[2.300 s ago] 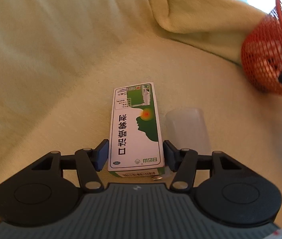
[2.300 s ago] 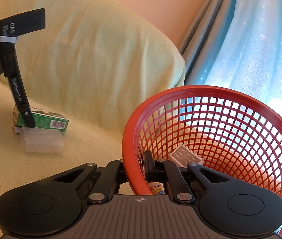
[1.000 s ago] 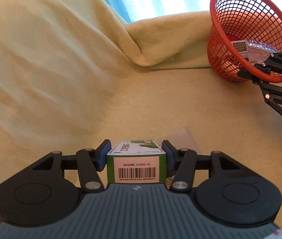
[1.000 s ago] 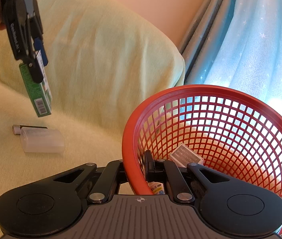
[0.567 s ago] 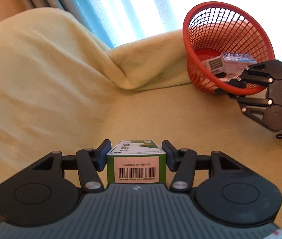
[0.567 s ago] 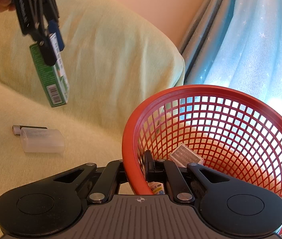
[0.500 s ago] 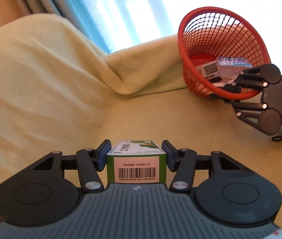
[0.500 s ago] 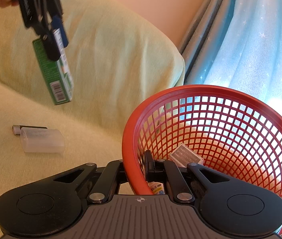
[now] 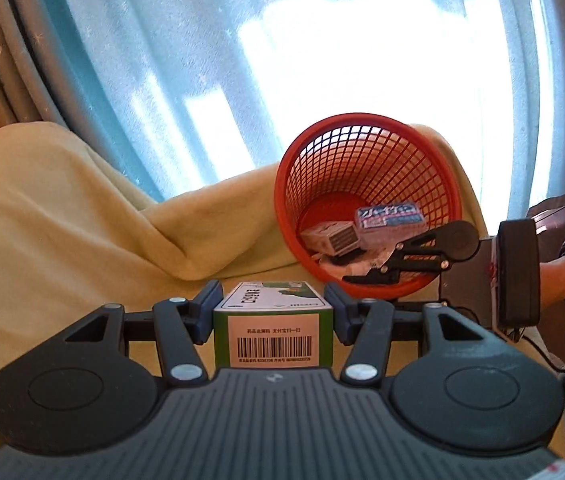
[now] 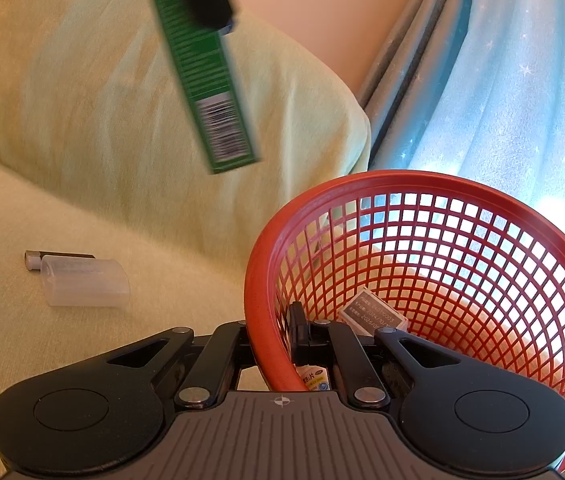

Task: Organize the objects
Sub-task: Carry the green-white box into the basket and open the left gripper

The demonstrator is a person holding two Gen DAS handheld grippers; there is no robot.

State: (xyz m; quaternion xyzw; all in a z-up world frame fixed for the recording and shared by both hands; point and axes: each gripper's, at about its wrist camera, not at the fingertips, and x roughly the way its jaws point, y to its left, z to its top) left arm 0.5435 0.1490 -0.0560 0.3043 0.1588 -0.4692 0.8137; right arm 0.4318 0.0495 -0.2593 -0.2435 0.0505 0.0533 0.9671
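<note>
My left gripper (image 9: 273,306) is shut on a green and white medicine box (image 9: 272,330), its barcode end facing the camera. In the right wrist view the same green box (image 10: 206,80) hangs in the air, tilted, up and to the left of the basket. The red mesh basket (image 9: 366,204) leans tipped on the sofa with several small boxes inside. My right gripper (image 10: 278,340) is shut on the near rim of the basket (image 10: 266,280); from the left wrist view this right gripper (image 9: 366,278) pinches the basket's lower rim, held by a hand (image 9: 558,276).
A clear plastic cup (image 10: 84,282) lies on its side on the pale yellow sofa seat (image 10: 142,320), with a thin dark tube (image 10: 56,258) just behind it. A yellow-covered cushion (image 10: 82,100) stands behind. Blue starred curtains (image 10: 502,80) hang beyond the basket.
My left gripper lifted the green box off the seat, carried it up and right, nearer the basket, and turned to face the basket's mouth. The right gripper and basket stayed put.
</note>
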